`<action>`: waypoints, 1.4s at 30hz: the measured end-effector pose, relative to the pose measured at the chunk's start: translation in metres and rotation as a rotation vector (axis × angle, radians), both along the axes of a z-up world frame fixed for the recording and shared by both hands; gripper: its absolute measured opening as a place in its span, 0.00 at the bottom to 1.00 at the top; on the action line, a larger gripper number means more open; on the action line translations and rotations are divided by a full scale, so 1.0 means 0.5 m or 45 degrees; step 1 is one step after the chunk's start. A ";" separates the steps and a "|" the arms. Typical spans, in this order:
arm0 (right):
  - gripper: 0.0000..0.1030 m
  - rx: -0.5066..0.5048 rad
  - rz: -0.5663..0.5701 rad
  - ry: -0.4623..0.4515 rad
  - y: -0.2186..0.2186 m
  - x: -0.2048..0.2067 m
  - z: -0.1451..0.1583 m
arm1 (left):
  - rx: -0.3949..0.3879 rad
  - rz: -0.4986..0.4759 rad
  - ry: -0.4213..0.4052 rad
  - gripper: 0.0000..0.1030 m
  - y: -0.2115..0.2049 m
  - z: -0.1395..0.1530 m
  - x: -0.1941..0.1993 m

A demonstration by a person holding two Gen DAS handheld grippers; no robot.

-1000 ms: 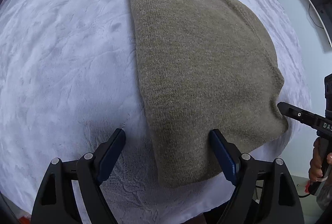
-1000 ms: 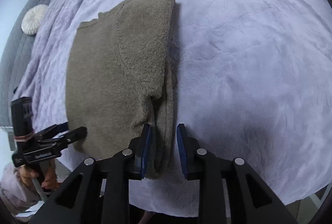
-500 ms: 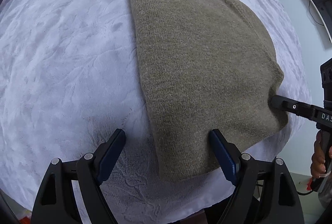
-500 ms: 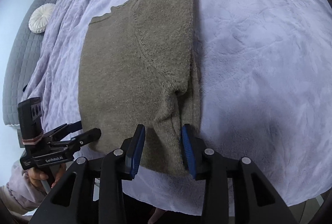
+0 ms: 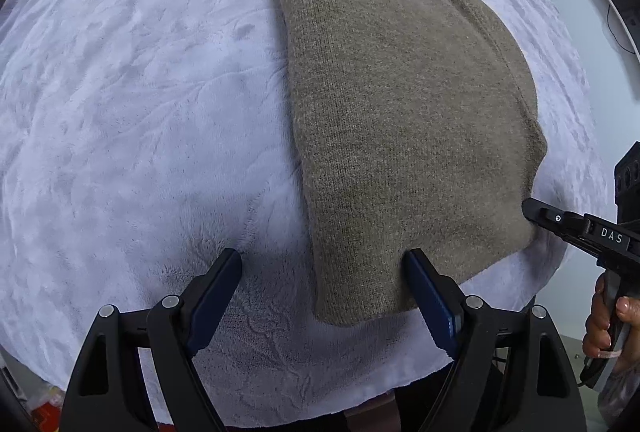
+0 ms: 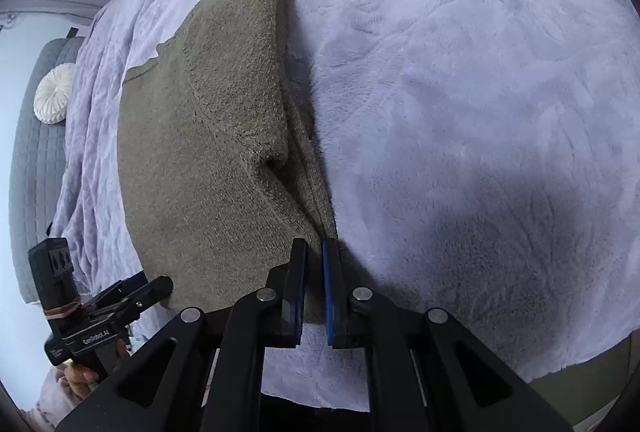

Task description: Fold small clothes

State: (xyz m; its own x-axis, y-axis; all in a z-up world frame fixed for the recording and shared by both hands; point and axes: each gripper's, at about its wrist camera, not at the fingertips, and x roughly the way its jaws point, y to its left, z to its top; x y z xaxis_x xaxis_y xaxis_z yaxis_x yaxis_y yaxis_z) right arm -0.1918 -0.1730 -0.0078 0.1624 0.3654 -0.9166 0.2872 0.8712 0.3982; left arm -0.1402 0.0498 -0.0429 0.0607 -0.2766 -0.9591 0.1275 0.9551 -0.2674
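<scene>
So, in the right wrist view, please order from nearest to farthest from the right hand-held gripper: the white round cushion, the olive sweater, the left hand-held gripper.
1. Olive sweater: its near corner between the right hand-held gripper fingers.
2. Left hand-held gripper: lower left.
3. White round cushion: far left, on grey upholstery.

Over the last second the right gripper (image 6: 314,286) opens partway and then closes again: its blue pads (image 6: 329,284) now sit close together, pinching the near right corner of the olive sweater (image 6: 208,160) between them. Seen from the left gripper's camera, its black tip (image 5: 538,210) has slid up along the sweater's (image 5: 400,104) right edge and now touches the knit higher than before. The folded sleeve layer looks bunched a little more tightly near the pinch.
</scene>
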 end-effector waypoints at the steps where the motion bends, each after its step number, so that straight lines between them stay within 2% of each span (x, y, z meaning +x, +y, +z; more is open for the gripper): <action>1: 0.10 -0.008 -0.009 0.008 0.001 0.002 0.004 | 0.010 -0.001 -0.002 0.82 0.000 0.006 -0.001; 5: 0.10 -0.009 -0.048 0.025 -0.002 -0.005 0.032 | 0.041 -0.028 -0.028 0.82 -0.008 0.041 -0.005; 7: 0.15 -0.042 -0.037 0.017 0.002 -0.005 0.051 | 0.050 -0.031 -0.040 0.82 -0.012 0.057 -0.009; 10: 0.15 -0.111 -0.020 0.006 0.011 -0.004 0.082 | 0.058 -0.028 -0.052 0.82 -0.014 0.081 -0.013; 17: 0.17 -0.160 0.037 -0.028 0.051 0.007 0.146 | 0.075 -0.027 -0.098 0.82 -0.014 0.141 -0.024; 18: 0.20 -0.173 0.053 -0.032 0.061 0.009 0.153 | 0.080 -0.025 -0.105 0.82 -0.012 0.149 -0.027; 21: 0.41 -0.196 0.094 -0.054 0.089 0.012 0.173 | 0.082 -0.020 -0.117 0.82 -0.005 0.169 -0.025; 22: 0.42 -0.201 0.106 -0.065 0.099 0.013 0.181 | 0.085 -0.018 -0.118 0.82 -0.004 0.173 -0.024; 26: 0.42 -0.209 0.134 -0.081 0.127 0.016 0.203 | 0.088 -0.018 -0.123 0.82 0.011 0.190 -0.033; 34: 0.43 -0.255 0.203 -0.057 0.157 0.037 0.225 | 0.103 0.026 -0.150 0.82 -0.009 0.225 -0.015; 37: 0.49 -0.279 0.225 -0.046 0.161 0.050 0.233 | 0.105 0.057 -0.136 0.82 -0.014 0.230 -0.006; 40: 0.51 -0.296 0.255 -0.062 0.161 0.062 0.247 | 0.105 0.087 -0.152 0.82 -0.023 0.234 0.001; 41: 0.52 -0.305 0.262 -0.064 0.159 0.064 0.249 | 0.112 0.096 -0.158 0.86 -0.027 0.236 0.004; 42: 0.55 -0.315 0.268 -0.063 0.157 0.067 0.252 | 0.115 0.108 -0.157 0.95 -0.030 0.236 0.005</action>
